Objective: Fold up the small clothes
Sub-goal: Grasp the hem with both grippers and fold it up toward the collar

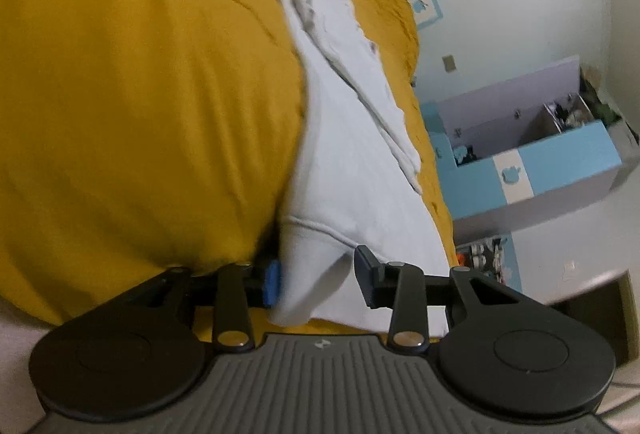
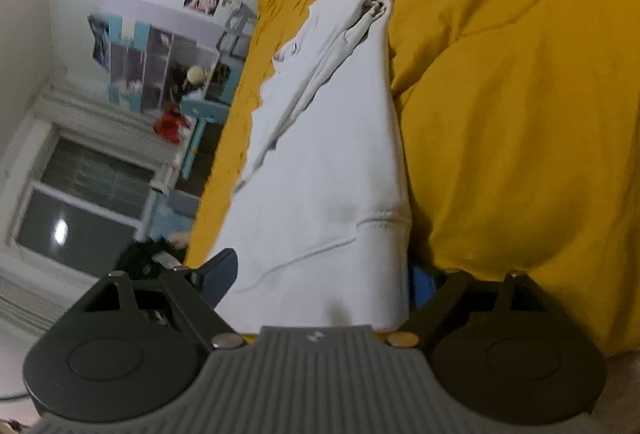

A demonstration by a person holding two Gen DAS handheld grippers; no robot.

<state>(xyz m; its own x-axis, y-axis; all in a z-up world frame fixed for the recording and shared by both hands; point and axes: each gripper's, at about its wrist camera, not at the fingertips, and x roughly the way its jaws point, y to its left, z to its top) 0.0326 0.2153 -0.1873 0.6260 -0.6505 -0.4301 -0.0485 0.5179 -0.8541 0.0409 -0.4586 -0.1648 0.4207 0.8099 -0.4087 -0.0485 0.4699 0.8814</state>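
White garment [image 1: 344, 161] lies stretched out on the mustard-yellow bed cover [image 1: 140, 93], and you see it run from each camera's 6 o'clock edge up toward 12 o'clock, narrowing as it goes.

In your left wrist view, the bed cover fills everything from 9 o'clock to the centre. Your left hand-held gripper [image 1: 318, 284] sits at 6 o'clock with its jaws partly apart; a hemmed corner of the garment hangs between them, touching the blue-padded finger [image 1: 273, 284] at the 7 o'clock side, while the dark finger [image 1: 368, 276] stands clear of the fold. Whether the cloth is actually pinched there, you cannot tell. Bunched, layered folds [image 1: 344, 45] lie along the garment's 1 o'clock edge. At 3 o'clock, off the bed, a blue and white cabinet [image 1: 540, 161] stands against the wall.

In your right wrist view, a window [image 2: 80, 201] shows at 8 o'clock and cluttered shelves [image 2: 160, 61] at 10 o'clock. Your right hand-held gripper [image 2: 324, 278] has its jaws spread wide, not pressing anything; the garment's stitched hem [image 2: 372, 222] lies across the gap between them. The yellow cover fills the 3 o'clock side.
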